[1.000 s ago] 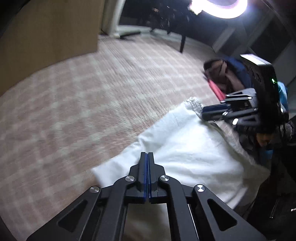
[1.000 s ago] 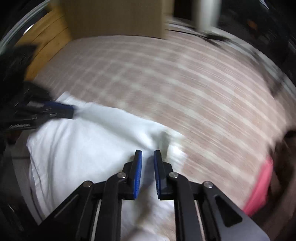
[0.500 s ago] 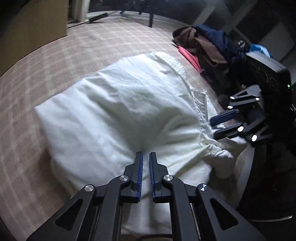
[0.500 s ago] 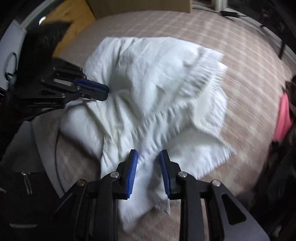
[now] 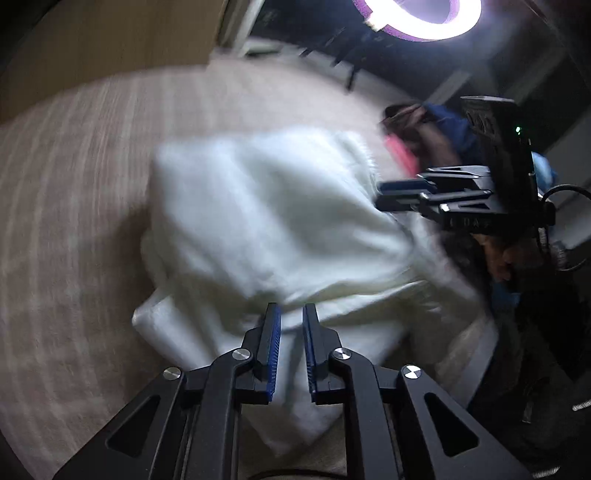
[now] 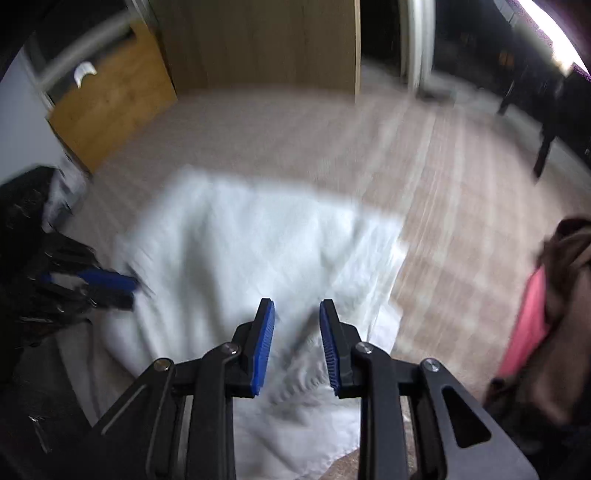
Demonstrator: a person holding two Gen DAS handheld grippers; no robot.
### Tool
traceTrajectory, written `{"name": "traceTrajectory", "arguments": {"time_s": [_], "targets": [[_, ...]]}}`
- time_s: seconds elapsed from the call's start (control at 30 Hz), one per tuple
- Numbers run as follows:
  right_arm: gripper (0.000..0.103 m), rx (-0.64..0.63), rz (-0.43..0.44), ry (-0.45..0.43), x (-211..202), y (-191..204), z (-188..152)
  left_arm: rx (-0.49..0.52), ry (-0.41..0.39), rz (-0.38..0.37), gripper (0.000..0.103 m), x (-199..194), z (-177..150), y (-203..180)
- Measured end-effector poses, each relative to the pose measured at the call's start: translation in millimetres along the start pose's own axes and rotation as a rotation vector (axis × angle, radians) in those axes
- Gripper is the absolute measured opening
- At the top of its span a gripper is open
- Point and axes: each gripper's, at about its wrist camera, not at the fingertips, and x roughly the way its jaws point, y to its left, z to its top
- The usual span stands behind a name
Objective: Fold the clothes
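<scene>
Basically mid-fold: white garment [image 5: 266, 221] bunched, both tools [image 5: 291, 321] [image 6: 297, 317] released; next, grab the 3 o'clock edge.

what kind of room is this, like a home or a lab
Probably a lived-in room rigged for filming: a bed-like surface under a checked cover, a ring light overhead, a wooden door behind. A white garment lies on the cover, more clothes heaped nearby.
</scene>
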Motion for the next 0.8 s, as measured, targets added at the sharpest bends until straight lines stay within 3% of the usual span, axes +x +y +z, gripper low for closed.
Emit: {"name": "traceTrajectory", "arguments": {"time_s": [0.07,0.13,0.2,0.27,0.33,0.47,0.63,0.8], "targets": [[0.027,-0.019,-0.014,0.019,11,-1,1,-0.050,-0.016,0.019,0.007,-9,-10,10],[0.030,0.024,-0.015,0.012,-9,-14,-12,-0.113,-0.065,0.040,0.013,-33,-20,21],[0.050,0.064,-0.007,-0.023,-29,-26,-20,-0.199,-0.109,0.045,0.020,-52,-25,35],[0.063,0.105,-0.007,-0.071,-44,-39,-23,-0.288,-0.142,0.027,0.027,-62,-27,48],[0.064,0.131,0.003,-0.088,-44,-46,-18,-0.354,-0.142,0.016,0.030,-60,-20,55],[0.064,0.175,0.047,-0.093,-32,-55,-1,-0.377,-0.126,0.017,0.039,-40,0,47],[0.064,0.196,0.078,-0.047,-2,-65,4,-0.377,-0.064,0.076,0.043,-7,18,36],[0.064,0.229,0.099,-0.036,7,-76,-7,-0.383,-0.053,0.158,0.044,-4,19,34]]}}
